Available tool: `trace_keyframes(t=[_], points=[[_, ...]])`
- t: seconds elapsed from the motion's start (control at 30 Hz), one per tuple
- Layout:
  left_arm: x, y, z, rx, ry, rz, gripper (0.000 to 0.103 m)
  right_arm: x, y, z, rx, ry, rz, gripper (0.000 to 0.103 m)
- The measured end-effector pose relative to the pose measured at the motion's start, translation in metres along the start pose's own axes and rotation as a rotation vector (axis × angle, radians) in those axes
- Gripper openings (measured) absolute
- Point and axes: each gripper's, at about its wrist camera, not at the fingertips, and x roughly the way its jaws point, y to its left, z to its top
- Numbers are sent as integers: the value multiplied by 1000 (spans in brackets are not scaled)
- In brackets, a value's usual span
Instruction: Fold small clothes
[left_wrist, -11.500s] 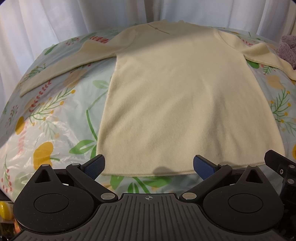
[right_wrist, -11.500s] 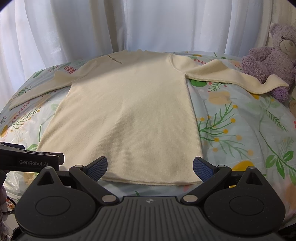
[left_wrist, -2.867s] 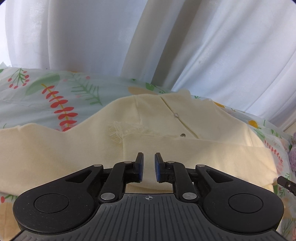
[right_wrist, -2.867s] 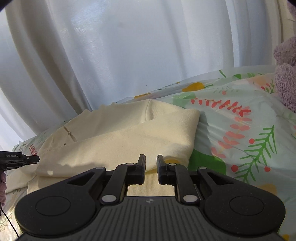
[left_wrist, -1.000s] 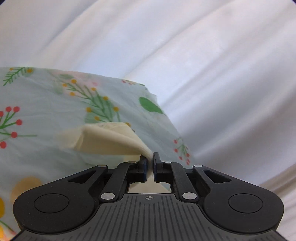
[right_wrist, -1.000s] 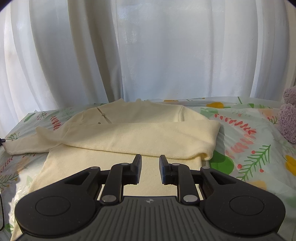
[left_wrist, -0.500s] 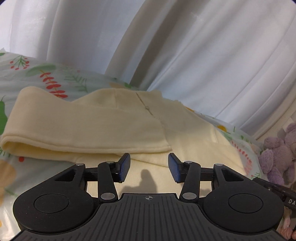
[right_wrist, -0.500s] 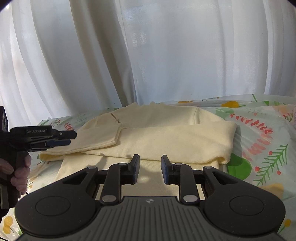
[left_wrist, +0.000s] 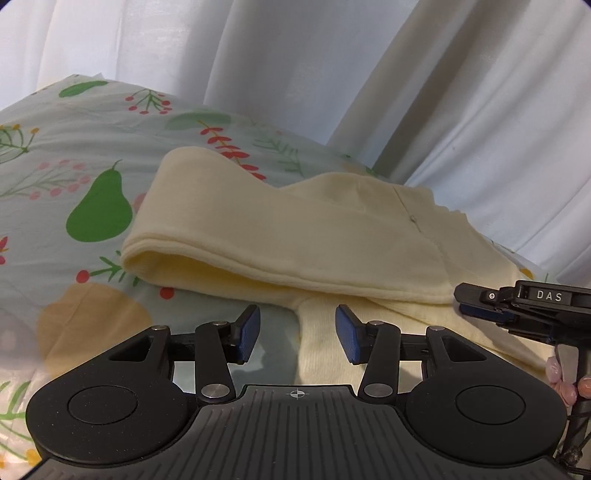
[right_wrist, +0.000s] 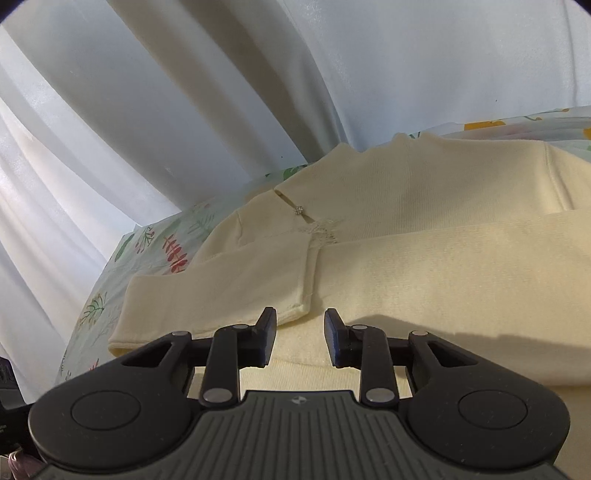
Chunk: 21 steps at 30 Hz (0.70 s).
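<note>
A cream long-sleeved sweater (left_wrist: 332, 229) is laid on a floral bedsheet (left_wrist: 74, 147), with white curtains (left_wrist: 295, 66) hung behind at twelve o'clock. Both sleeves have been folded across the chest: in the right wrist view the left sleeve cuff (right_wrist: 295, 295) is seen overlapping the right sleeve (right_wrist: 461, 273), and a small button (right_wrist: 298, 210) marks the neck placket at eleven o'clock.

The left gripper (left_wrist: 297, 334) is held with its blue pads apart over the sweater's side edge, where fabric meets sheet; nothing is pinched. It has been opened within the last second.

The right gripper (right_wrist: 300, 338) is poised just at six o'clock of the cuff, its jaws parted and having just been opening, with nothing clamped. In the left wrist view it enters at three o'clock (left_wrist: 480, 308).
</note>
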Motion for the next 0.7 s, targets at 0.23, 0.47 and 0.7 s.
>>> trace_keyframes(t=[0.23,0.47,0.7], points=[[7,14,7,-30,-1,31,48,28,10,7,17,14,43,15],[6,16,21,-24,-39,36,49,-27,6,2,-82,-190,-63,6],[20,-6,22,36,-32,-8,50,-91,-83,-20,98,-226,-294,6]])
